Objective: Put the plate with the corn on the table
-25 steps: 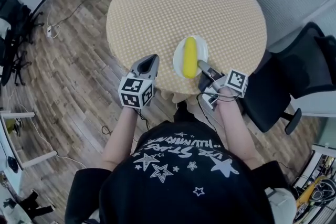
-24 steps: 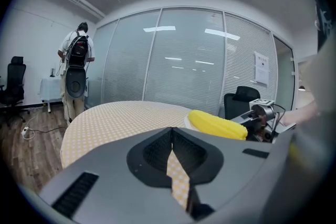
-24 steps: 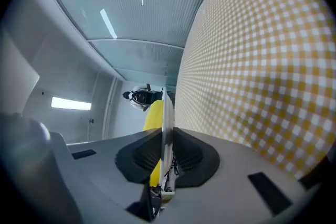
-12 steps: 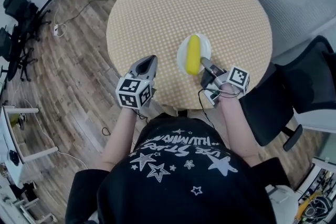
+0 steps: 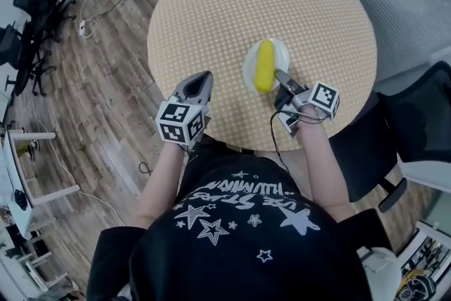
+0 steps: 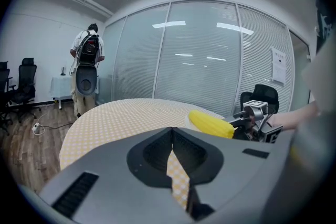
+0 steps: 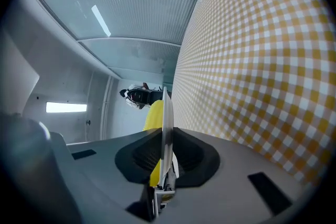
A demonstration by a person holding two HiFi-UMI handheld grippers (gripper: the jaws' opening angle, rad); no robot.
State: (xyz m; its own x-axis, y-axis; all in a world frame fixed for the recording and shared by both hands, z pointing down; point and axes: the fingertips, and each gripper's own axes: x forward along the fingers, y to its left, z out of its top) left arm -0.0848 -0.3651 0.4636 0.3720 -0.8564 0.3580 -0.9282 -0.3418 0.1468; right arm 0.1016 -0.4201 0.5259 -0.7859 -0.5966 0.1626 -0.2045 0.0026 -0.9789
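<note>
Plate point(image 5: 249, 71) with corn point(image 5: 265, 65) moved farther inward; right gripper point(image 5: 280, 75) hides its rim.

The plate point(image 5: 282, 55) with the corn point(image 5: 265, 65) is now farther in over the worktop point(image 5: 232, 10), away from the near edge where it was a second ago. The right gripper point(image 5: 277, 74), fingers point(image 5: 287, 82) on the plate's rim, has come forward with it, and its marker cube point(image 5: 323, 99) is now above the worktop's edge rather than outside it.
</note>
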